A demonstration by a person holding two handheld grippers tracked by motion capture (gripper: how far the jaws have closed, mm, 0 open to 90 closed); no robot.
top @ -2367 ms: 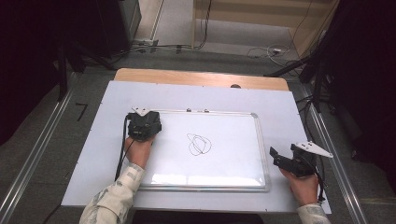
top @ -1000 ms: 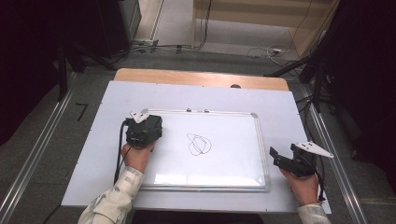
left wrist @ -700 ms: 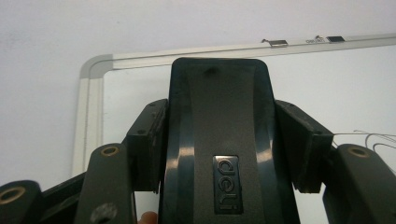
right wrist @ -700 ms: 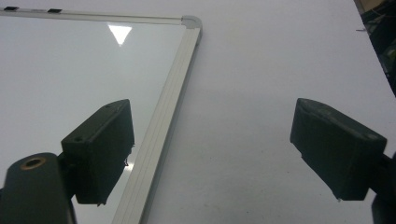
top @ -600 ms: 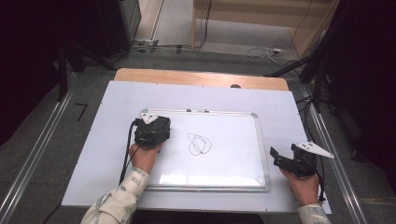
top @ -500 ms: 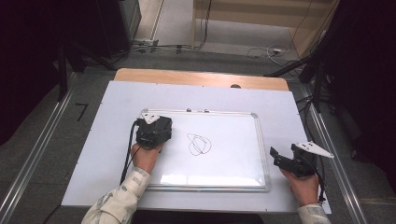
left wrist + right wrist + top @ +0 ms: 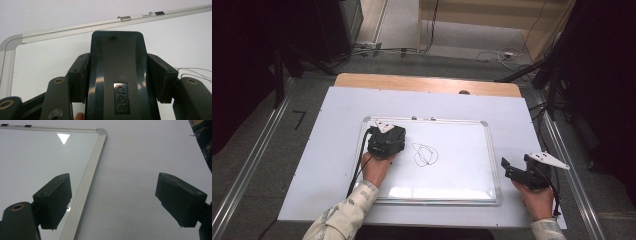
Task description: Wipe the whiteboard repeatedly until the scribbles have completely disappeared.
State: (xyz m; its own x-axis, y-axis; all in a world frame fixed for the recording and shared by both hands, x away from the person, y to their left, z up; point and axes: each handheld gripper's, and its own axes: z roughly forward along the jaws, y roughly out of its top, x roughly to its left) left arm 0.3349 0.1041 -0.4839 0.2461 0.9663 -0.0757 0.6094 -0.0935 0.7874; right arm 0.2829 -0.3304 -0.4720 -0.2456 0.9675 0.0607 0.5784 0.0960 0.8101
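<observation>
The left gripper (image 7: 117,75) grasps a black plastic eraser (image 7: 117,82); the scribble (image 7: 425,155) on the aluminium-framed whiteboard (image 7: 462,185) remains unwiped; right gripper (image 7: 120,205) jaws released.

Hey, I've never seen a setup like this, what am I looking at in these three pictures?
A person sits at a table holding hand-held tongs in each hand. One picture looks down from above; the other two come from cameras riding on each tool. On the white table sheet lies a whiteboard with a black scribble. The left tongs are clamped on a black board eraser, close to the scribble. The right tongs rest open and empty at the board's right edge.
</observation>
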